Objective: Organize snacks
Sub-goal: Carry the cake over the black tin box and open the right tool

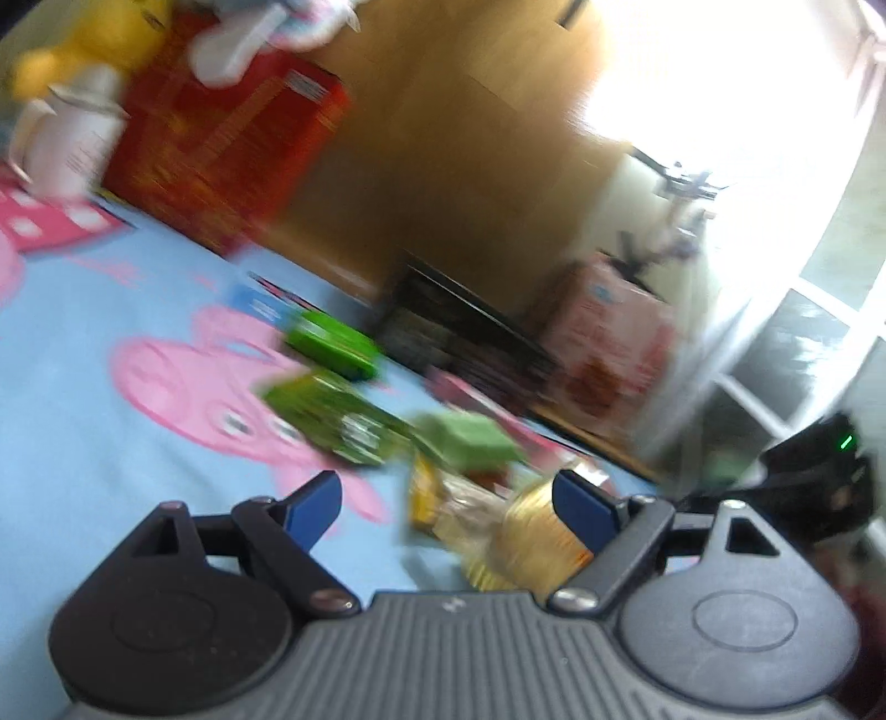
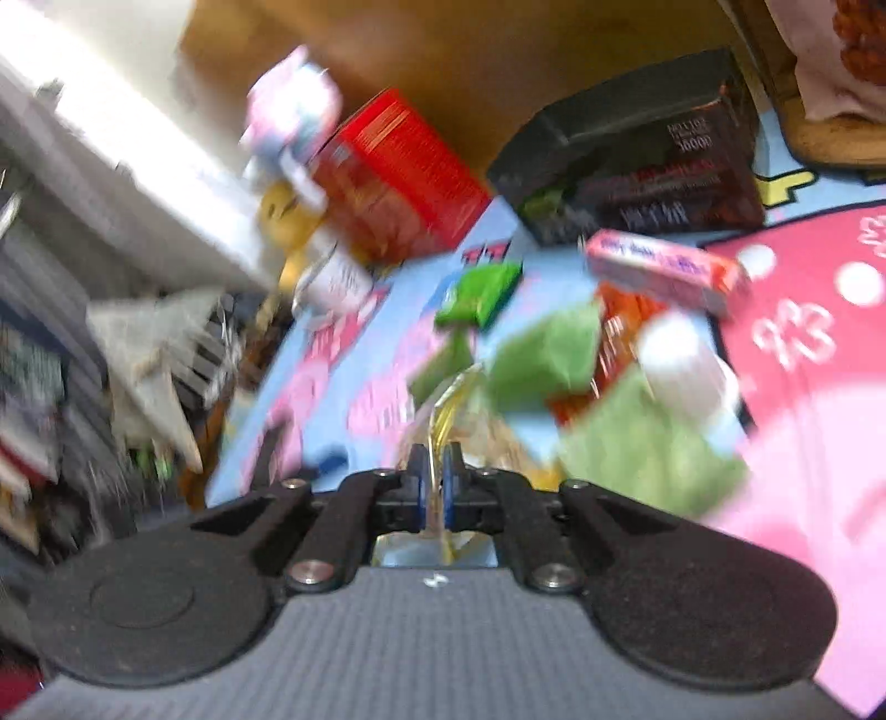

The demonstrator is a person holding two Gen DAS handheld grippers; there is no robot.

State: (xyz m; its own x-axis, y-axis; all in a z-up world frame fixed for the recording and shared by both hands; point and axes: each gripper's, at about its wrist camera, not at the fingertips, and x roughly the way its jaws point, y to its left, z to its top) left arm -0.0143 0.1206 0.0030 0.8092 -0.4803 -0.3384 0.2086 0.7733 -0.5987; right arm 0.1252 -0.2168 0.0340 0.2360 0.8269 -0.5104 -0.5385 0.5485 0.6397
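Both views are motion-blurred. My left gripper [image 1: 448,498] is open above the blue cartoon-print sheet [image 1: 83,387]; a clear yellow snack packet [image 1: 498,526] lies between its fingers, untouched as far as I can tell. Green snack packs [image 1: 332,343] [image 1: 326,421] [image 1: 470,437] lie ahead. My right gripper [image 2: 434,471] is shut on the edge of a clear yellow wrapper [image 2: 448,410]. Around it lie green packs [image 2: 482,293] [image 2: 545,354], an orange pack [image 2: 620,327], a pink box [image 2: 659,266] and a white cylinder [image 2: 686,360].
A red box [image 1: 221,138] [image 2: 398,177] and a black box [image 1: 459,338] [image 2: 637,183] stand at the back against a wooden panel [image 1: 454,138]. A yellow plush toy [image 1: 83,44] and white cup [image 1: 66,149] sit far left. A pink carton [image 1: 609,343] stands right.
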